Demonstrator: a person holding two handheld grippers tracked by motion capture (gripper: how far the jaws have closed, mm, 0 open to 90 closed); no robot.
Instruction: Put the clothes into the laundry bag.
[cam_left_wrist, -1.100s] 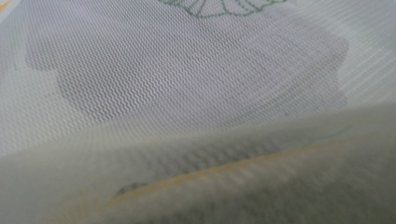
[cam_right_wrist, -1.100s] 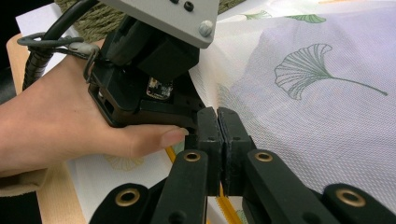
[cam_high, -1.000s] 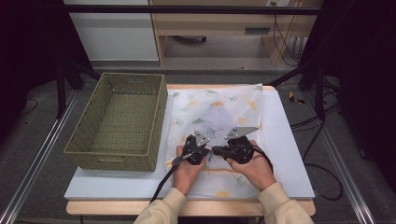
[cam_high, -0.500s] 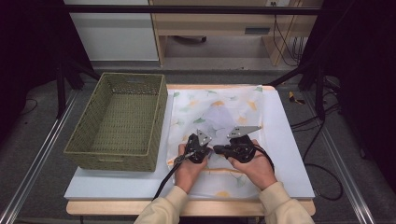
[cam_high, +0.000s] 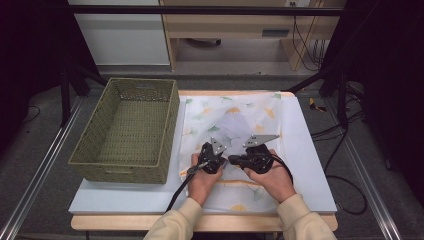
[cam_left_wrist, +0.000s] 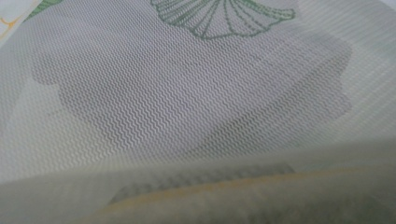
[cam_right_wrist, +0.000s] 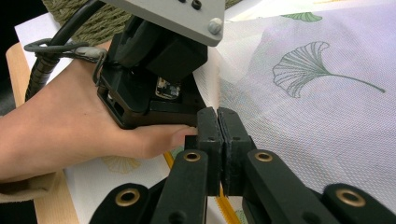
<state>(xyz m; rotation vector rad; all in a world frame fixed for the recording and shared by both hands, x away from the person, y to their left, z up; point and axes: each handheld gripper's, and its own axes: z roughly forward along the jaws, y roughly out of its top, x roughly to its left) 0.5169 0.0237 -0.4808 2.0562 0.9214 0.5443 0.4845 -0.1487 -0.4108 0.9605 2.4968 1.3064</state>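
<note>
1. At the near edge of the pale blue table (cam_high: 310, 165), a person's two hands rest side by side, forearms in beige sleeves (cam_high: 300, 220) coming in from below.
2. The left hand (cam_high: 202, 181) holds the left gripper (cam_high: 211, 156), angled forward with its cable trailing back to the table edge; the right hand (cam_high: 275, 177) holds the right gripper (cam_high: 234, 161), turned to point sideways at its partner.
3. A woven olive-green rectangular basket (cam_high: 127, 131) stands on the left half of the table with nothing inside it.
4. A sheer white mesh cloth printed with green and yellow ginkgo leaves (cam_high: 235, 117) lies spread over the table just right of the basket.
5. In the right gripper view, the right gripper (cam_right_wrist: 218, 122) is clenched, its black jaws pressed together where a raised fold of the cloth (cam_right_wrist: 303, 121) stands, just beside the left hand (cam_right_wrist: 70, 126).
6. In the left gripper view, the cloth (cam_left_wrist: 187, 93) is draped right across the lens; the left gripper's jaws are closed, what they pinch cannot be told.
</note>
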